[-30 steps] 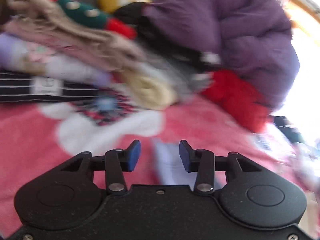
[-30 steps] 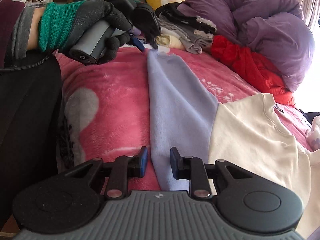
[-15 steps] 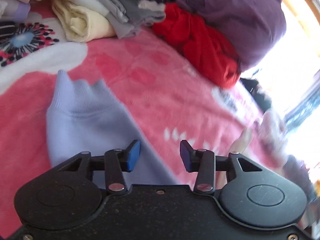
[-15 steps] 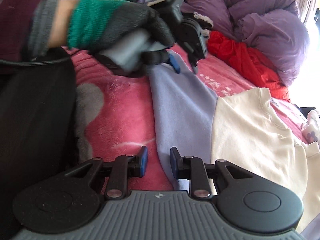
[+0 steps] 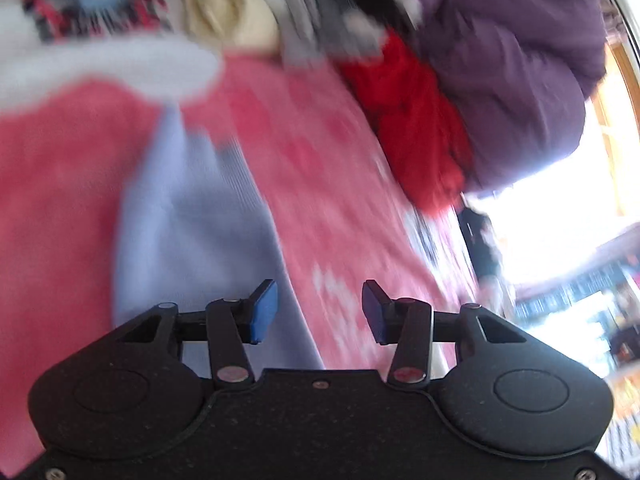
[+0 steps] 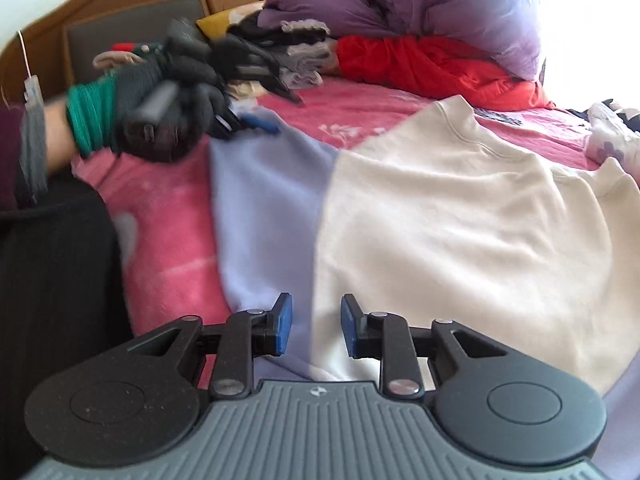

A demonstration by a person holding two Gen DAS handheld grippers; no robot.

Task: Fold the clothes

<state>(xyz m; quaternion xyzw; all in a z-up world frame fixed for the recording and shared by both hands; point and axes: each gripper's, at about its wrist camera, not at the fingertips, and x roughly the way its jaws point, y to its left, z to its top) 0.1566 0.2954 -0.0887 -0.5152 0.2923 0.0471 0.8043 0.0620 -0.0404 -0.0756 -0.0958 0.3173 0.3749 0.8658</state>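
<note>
Cream-bodied, with a lilac sleeve [image 6: 264, 216], the sweatshirt [image 6: 460, 216] lies spread flat on the pink blanket [image 6: 168, 216] of the bed. Over the sleeve's cuff end hovers the left gripper [image 5: 319, 312], its blue pads apart and holding nothing (this view is blurred). At the sleeve's near end the right gripper [image 6: 316, 328] is likewise spread, empty. Behind, a red garment [image 6: 436, 68] and purple duvet [image 6: 440, 0] lie heaped.

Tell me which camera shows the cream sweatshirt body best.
Right wrist view: the cream sweatshirt body lies spread flat and sharp, neckline visible, beside its lavender sleeve. The left wrist view is blurred and shows only the sleeve on the pink blanket.
</note>
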